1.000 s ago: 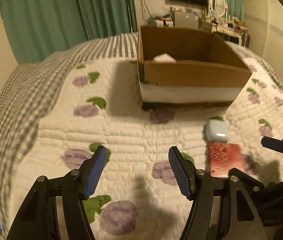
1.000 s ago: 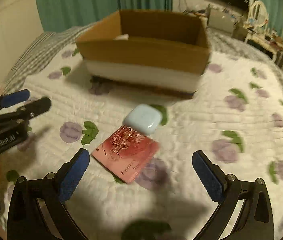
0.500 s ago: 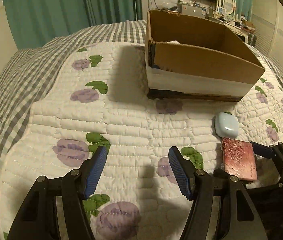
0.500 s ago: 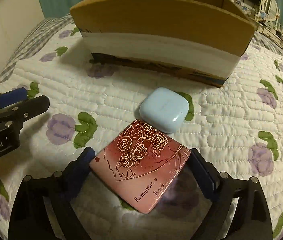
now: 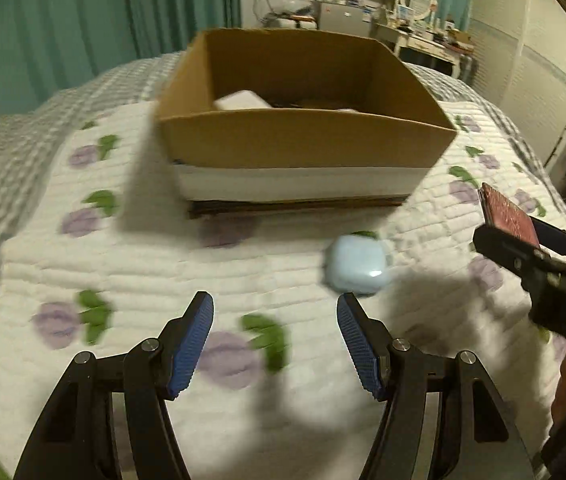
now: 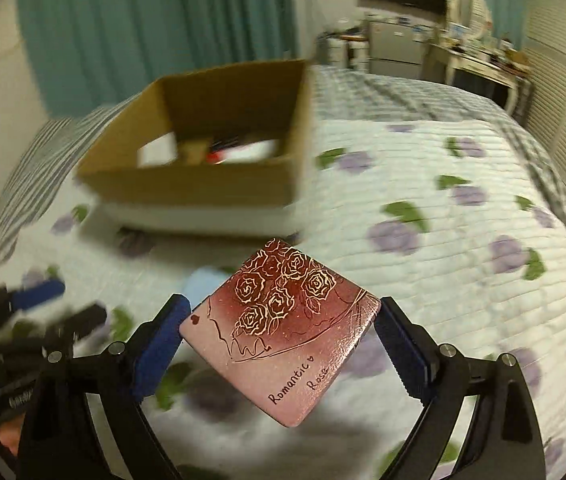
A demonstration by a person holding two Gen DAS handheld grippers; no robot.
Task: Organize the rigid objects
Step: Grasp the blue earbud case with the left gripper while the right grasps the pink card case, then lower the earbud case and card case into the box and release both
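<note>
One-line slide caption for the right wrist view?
Right gripper holds a red rose-patterned flat case lifted above the quilt, near the open cardboard box.

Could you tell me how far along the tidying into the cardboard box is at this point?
Partly done. Several items already lie inside the cardboard box. The right gripper holds the red rose tin lifted off the quilt. The light blue case remains on the quilt ahead of the open left gripper.

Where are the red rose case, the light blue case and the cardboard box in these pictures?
red rose case (image 6: 283,332): right wrist view, middle of its rose-printed face.
light blue case (image 5: 357,266): left wrist view, centre of its top surface.
cardboard box (image 5: 303,144): left wrist view, near brown wall.
</note>
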